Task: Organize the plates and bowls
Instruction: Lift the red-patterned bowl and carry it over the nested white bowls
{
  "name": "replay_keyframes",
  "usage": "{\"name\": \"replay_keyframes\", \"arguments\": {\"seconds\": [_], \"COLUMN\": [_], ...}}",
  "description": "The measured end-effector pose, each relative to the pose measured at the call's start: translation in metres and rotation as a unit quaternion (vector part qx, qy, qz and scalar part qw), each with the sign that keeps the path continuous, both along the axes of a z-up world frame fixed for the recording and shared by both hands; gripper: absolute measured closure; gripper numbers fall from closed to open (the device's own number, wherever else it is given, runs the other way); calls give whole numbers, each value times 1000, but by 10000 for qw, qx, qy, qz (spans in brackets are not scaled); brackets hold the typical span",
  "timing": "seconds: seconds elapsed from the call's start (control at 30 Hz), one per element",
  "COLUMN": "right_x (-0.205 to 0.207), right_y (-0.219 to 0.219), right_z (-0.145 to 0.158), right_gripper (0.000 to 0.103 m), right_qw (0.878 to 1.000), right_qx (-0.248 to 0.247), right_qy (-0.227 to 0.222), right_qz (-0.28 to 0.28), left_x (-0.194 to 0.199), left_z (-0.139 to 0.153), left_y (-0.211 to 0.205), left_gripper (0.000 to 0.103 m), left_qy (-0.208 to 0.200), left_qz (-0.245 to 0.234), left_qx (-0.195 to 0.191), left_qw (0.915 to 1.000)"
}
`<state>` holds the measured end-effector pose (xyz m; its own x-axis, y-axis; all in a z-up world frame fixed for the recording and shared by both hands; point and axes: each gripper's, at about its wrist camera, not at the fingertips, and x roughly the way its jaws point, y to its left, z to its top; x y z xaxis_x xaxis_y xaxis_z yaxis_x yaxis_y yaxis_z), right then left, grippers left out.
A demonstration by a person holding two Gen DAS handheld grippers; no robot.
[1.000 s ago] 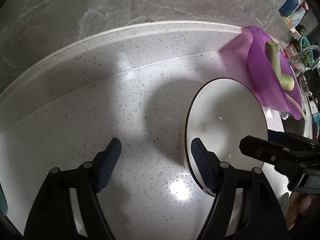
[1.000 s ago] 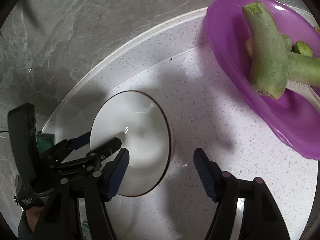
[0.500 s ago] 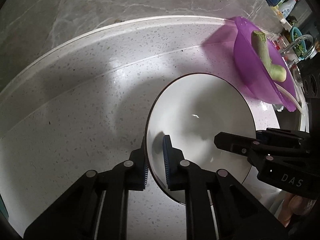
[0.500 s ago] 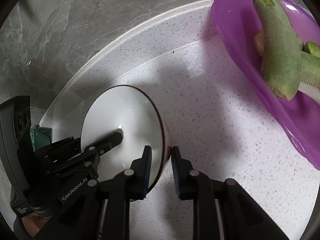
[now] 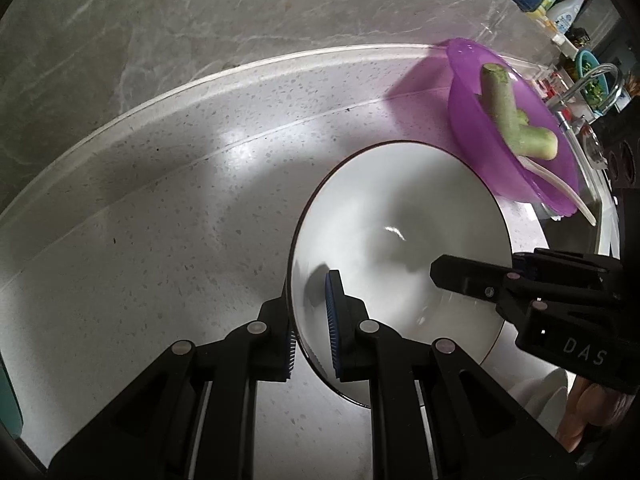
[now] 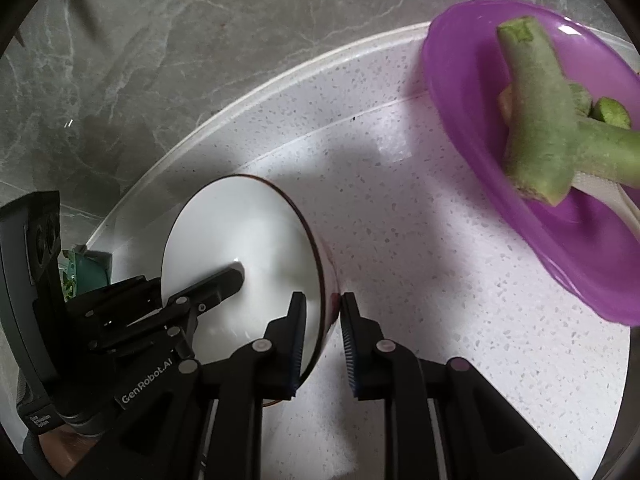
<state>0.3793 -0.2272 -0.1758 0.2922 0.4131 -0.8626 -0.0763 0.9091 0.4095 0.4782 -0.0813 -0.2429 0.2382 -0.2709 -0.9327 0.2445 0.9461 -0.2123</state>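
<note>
Both grippers grasp one white bowl (image 5: 400, 240) by opposite sides of its rim. Left gripper (image 5: 312, 332): jaws clenched on the near-left rim, one pad inside the bowl, one outside; they have just closed from wide open, the rim between them. Right gripper (image 6: 322, 344): same straddle on the bowl's right rim, jaws likewise just closed onto it. Judgement: step in hand is the two-handed lift and carry. To do it well, raise both hands together and level so the rim does not twist in the pads; keep the grip firm, since glazed ceramic looks slick and the hold is only on a thin edge. Steer wide of the purple bowl (image 6: 540, 184), which sits near on the right. The white bowl: deep, glossy, plain inside, thin dark line round the rim, empty; it is on or just above the speckled white countertop (image 5: 160, 220), and contact underneath cannot be seen. Farther off, the purple bowl holds green vegetable stalks (image 6: 536, 120); grey marbled backsplash (image 5: 200, 12) behind.
</note>
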Motion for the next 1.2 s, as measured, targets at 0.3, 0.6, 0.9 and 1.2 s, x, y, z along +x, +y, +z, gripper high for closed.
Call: {"name": "replay_keyframes", "arguments": {"seconds": [0.3,0.6,0.9,1.2], "right_x": [-25,-79,-144,-204], "right_y": [-15,-38,-72,-110], "right_z": [26,53,69,61], "right_gripper": [85,85,85,84], "right_qw": [9998,9994,9990,9992], "right_qx": [14,-75,-83,-143], "right_qy": [-205,-297,-299,-63], "right_qz": [-3,143,328,369], "left_x": [-30,-92,-173,-252], "left_z": [34,70,93,82], "left_y": [-12,-33,-67,-110], "left_gripper": [92,92,92,91], "left_qy": [-155,-220,-96,268], "left_qz": [-100,-283,-447,-585], "left_qx": [-21,-117,-324,-461], "left_qw": [9998,9993,9984,9969]}}
